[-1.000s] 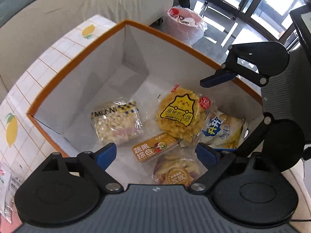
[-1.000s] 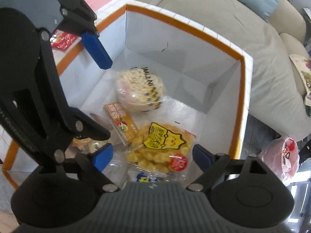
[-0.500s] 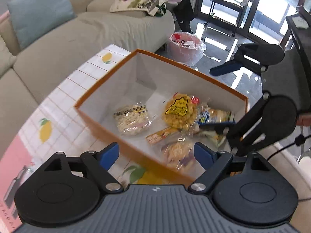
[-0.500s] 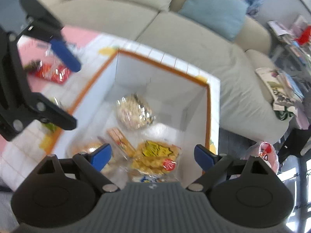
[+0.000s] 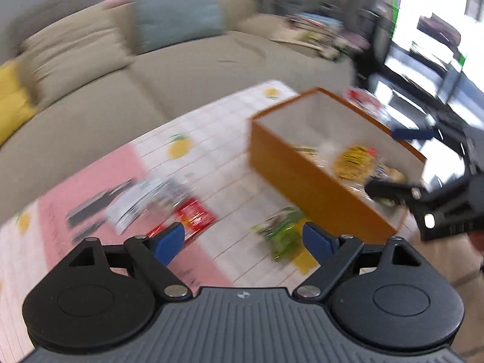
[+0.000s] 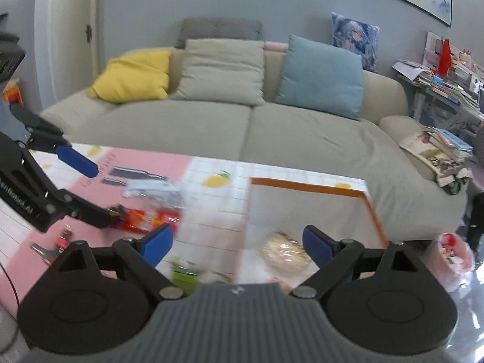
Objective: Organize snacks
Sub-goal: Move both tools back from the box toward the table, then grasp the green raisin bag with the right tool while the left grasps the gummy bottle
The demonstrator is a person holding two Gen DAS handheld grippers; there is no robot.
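An orange box with white inside [image 5: 302,178] stands on the table and holds several snack packs, among them a yellow one [image 5: 352,158]. The box also shows in the right wrist view [image 6: 308,186], with a pale round pack [image 6: 286,249] inside. On the table outside lie a red packet [image 5: 195,217], a green packet [image 5: 282,231] and a clear silvery packet [image 5: 142,202]. My left gripper [image 5: 243,237] is open and empty above the table, left of the box. My right gripper [image 6: 237,242] is open and empty over the box's near left side.
The table has a pink and white lemon-print cloth [image 6: 211,178]. A beige sofa [image 6: 248,127] with yellow, beige and blue cushions stands behind it. A pink bin [image 6: 455,260] sits on the floor at right. The left wrist view is blurred by motion.
Both grippers have pulled up and back out of the box, both still open. The left one has swung left toward the loose packets on the table.
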